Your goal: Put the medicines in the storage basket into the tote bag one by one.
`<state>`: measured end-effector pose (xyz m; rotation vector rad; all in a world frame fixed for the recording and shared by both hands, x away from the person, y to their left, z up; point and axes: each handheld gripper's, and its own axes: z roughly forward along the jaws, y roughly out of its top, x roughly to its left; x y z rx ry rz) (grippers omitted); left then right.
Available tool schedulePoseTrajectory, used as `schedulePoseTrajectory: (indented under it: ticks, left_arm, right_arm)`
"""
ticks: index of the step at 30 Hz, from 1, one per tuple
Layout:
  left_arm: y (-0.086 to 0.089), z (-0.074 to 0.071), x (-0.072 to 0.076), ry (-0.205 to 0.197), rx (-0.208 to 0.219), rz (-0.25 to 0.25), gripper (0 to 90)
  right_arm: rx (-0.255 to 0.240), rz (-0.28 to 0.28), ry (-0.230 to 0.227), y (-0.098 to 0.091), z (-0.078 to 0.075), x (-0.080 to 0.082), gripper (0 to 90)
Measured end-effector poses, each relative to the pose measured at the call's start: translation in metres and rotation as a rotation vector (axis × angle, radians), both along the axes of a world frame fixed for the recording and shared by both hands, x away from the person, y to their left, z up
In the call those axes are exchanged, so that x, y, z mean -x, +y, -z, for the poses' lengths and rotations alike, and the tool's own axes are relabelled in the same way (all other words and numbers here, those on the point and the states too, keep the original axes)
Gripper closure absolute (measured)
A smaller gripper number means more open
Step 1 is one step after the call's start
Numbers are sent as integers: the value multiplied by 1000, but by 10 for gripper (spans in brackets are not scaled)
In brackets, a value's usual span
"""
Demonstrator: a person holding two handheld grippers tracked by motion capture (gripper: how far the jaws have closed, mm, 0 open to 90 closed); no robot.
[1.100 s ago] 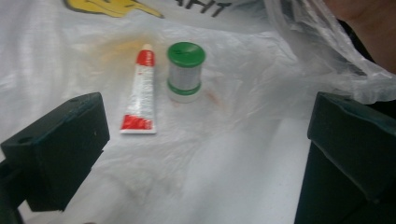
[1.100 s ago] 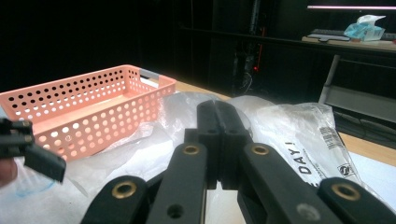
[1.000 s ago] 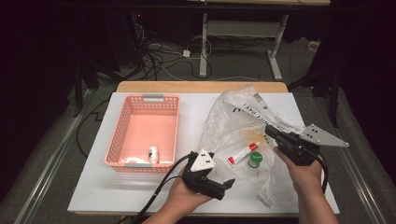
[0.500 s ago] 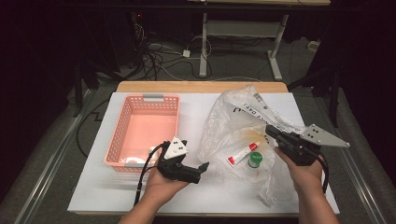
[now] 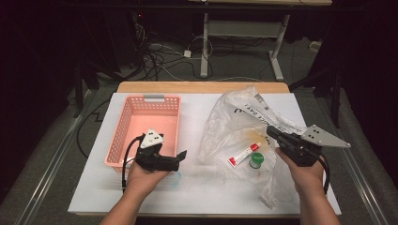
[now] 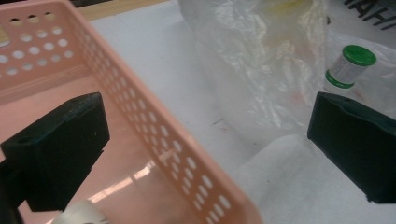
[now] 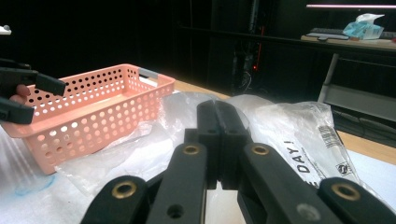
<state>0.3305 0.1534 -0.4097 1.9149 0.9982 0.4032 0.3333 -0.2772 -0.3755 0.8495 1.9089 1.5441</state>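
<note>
White table (image 5: 202,197), dark room behind. Left gripper (image 5: 180,159) gaping, straddling pink basket (image 5: 123,140) wall. Right gripper (image 5: 272,132) clenched on clear plastic bag (image 5: 234,122) holding tube (image 5: 244,154) and green-capped bottle (image 5: 256,160).

A brightly lit white table (image 5: 197,187) stands against dark surroundings; glare gleams on the plastic bag (image 5: 244,122); close views look soft.

White table (image 5: 192,122) lies bare between the pink basket (image 5: 141,123) and the crumpled plastic bag (image 5: 234,126), leaving an open lane. The basket's near-right wall (image 6: 177,154) stands between the left gripper's (image 6: 205,149) spread jaws, blocking sideways travel.
</note>
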Motion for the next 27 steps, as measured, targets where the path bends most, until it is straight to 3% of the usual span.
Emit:
schedulePoseTrajectory:
  ticks: [13, 17, 22, 27]
  left_arm:
    - [33, 0, -12, 57, -24, -97, 0]
    - [39, -2, -19, 121, -68, -88, 0]
    - [40, -3, -31, 204, -162, -86, 2]
    - [38, 1, -44, 317, -234, -92, 49]
  right_arm:
    - [-1, 2, 6, 0, 1, 0, 900]
    - [-2, 3, 10, 0, 1, 0, 900]
    - [-1, 1, 6, 0, 1, 0, 900]
    - [-5, 4, 1, -2, 0, 0, 900]
